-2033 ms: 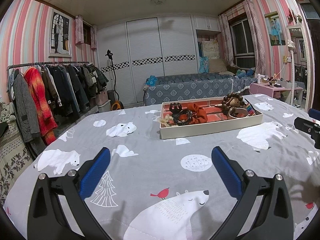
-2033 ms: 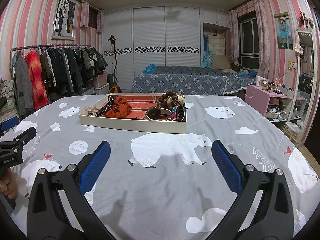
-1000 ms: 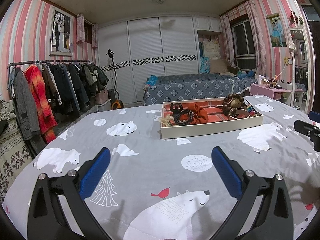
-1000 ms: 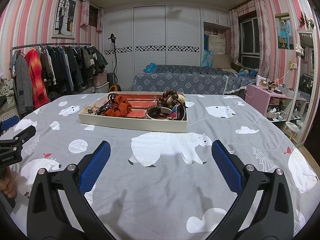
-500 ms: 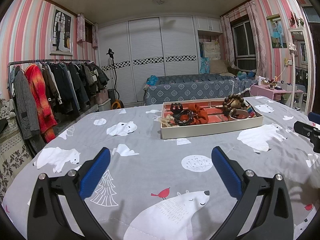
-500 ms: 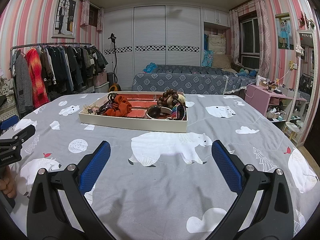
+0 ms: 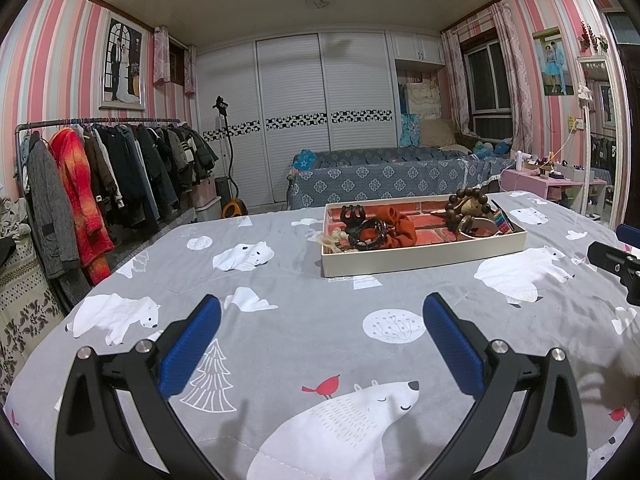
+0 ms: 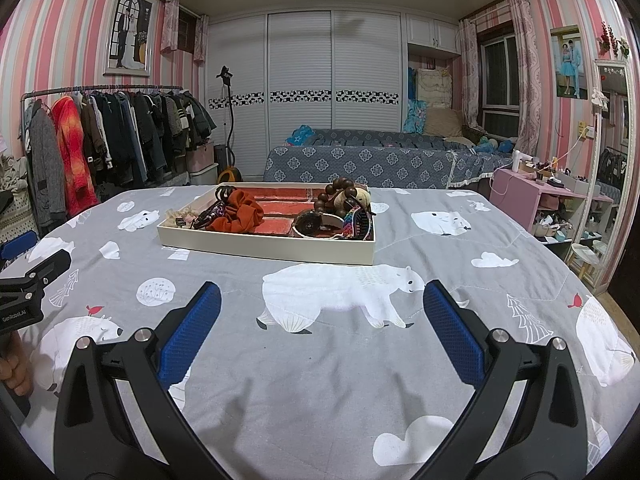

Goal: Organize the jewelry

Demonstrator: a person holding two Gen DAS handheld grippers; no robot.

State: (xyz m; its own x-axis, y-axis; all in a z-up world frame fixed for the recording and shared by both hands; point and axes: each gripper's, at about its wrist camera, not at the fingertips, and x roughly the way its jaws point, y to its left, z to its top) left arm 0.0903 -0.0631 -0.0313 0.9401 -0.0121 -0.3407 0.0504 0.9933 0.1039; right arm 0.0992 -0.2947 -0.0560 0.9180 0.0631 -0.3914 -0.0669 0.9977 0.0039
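From the left wrist camera, the left gripper (image 7: 321,316) sits low in the frame with its blue-padded fingers (image 7: 190,346) spread wide apart and nothing between them, over a grey bedspread (image 7: 280,280) printed with polar bears. The jewelry tray (image 7: 420,254), a shallow cream box with a red brick-pattern lining, lies right of centre in the middle distance, well apart from the fingers. In its left end are a dark claw hair clip (image 7: 353,213), a rust-orange scrunchie (image 7: 398,226) and a tangle of black bands (image 7: 366,234); in its right end a brown wooden bead bracelet (image 7: 468,204) is piled above a pale bangle (image 7: 478,229). The tip of the right gripper (image 7: 614,260) pokes in at the right edge. A rack of coats (image 7: 100,168) fills the left side, and a patterned blue sofa (image 7: 392,178) stands behind the tray.

From the right wrist camera, the right gripper (image 8: 321,316) is likewise spread wide and empty at the bottom of the frame. The tray (image 8: 264,246) lies just left of centre, farther up the bedspread, scrunchie (image 8: 240,212) toward its left end and beads (image 8: 340,194) toward its right, beside a multicoloured comb-like piece (image 8: 358,222). Bare cloth lies between fingers and tray. At the left edge the left gripper (image 8: 28,280) shows, with a hand (image 8: 14,368) under it. A pink side table (image 8: 536,196) stands at the right.
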